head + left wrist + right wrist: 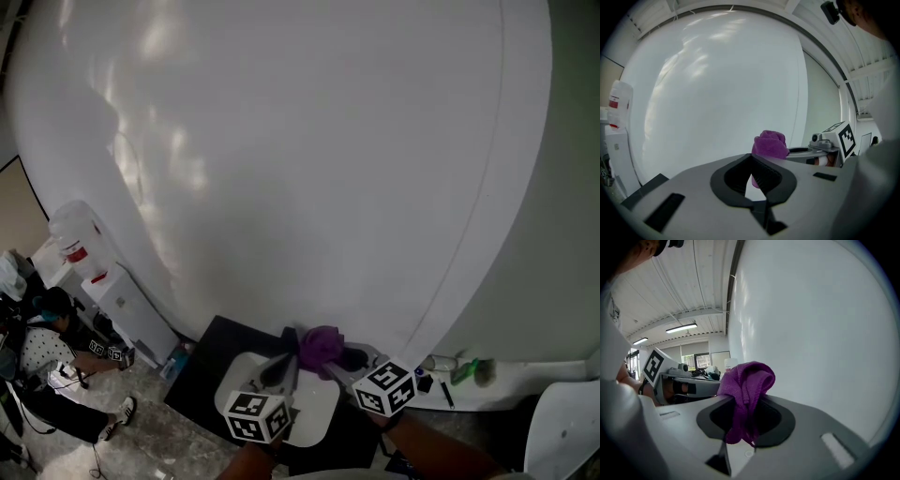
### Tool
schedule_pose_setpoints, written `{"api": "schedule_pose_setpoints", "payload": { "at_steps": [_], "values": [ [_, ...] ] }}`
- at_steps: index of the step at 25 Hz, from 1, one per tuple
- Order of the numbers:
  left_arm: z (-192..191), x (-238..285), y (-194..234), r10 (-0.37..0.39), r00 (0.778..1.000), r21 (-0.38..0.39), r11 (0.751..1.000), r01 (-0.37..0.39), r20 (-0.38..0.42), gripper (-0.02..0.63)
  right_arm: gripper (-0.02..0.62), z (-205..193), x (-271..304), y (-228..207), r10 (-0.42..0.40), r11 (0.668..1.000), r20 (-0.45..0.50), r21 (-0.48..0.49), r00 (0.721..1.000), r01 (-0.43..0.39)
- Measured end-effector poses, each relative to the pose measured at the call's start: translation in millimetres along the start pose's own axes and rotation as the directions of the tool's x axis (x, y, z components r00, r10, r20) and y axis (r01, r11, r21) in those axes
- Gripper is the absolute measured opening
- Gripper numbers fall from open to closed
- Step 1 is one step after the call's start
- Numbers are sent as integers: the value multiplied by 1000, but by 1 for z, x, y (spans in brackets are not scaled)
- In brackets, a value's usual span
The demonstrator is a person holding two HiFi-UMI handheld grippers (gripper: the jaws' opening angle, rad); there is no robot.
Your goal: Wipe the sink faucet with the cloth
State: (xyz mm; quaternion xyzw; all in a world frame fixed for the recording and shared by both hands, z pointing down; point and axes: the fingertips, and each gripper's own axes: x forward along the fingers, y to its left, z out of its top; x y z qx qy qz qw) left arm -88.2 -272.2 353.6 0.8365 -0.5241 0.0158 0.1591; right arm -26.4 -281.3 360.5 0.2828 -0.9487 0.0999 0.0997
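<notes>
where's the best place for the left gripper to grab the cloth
Probably the bunched fold of the cloth standing above the right gripper, approached from its left. The lower part is pinched between those fingers, so only that top lump stands free. The left gripper is shut and must open first.

Grey shells on left tool (751, 157), right tool (746, 398); black-white marker cubes (255, 416).

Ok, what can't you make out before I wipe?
Sink faucet: in no view; a plain white wall fills most of each.
Crumpled purple fabric cloth: bunched in the right hand-held gripper; its own folds hide where the jaws pinch it, right gripper view.
Small green and white items on the ledge, head view: too small to identify.
</notes>
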Motion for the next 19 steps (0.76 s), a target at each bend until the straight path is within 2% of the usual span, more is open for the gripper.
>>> {"api": "schedule_pose_setpoints", "payload": {
  "at_steps": [19],
  "values": [
    [-1, 6, -1, -4, 1000, 7, 1000, 4, -13, 6, 92, -4, -1, -8, -12, 1000, -8, 27, 1000, 12]
  ]
}}
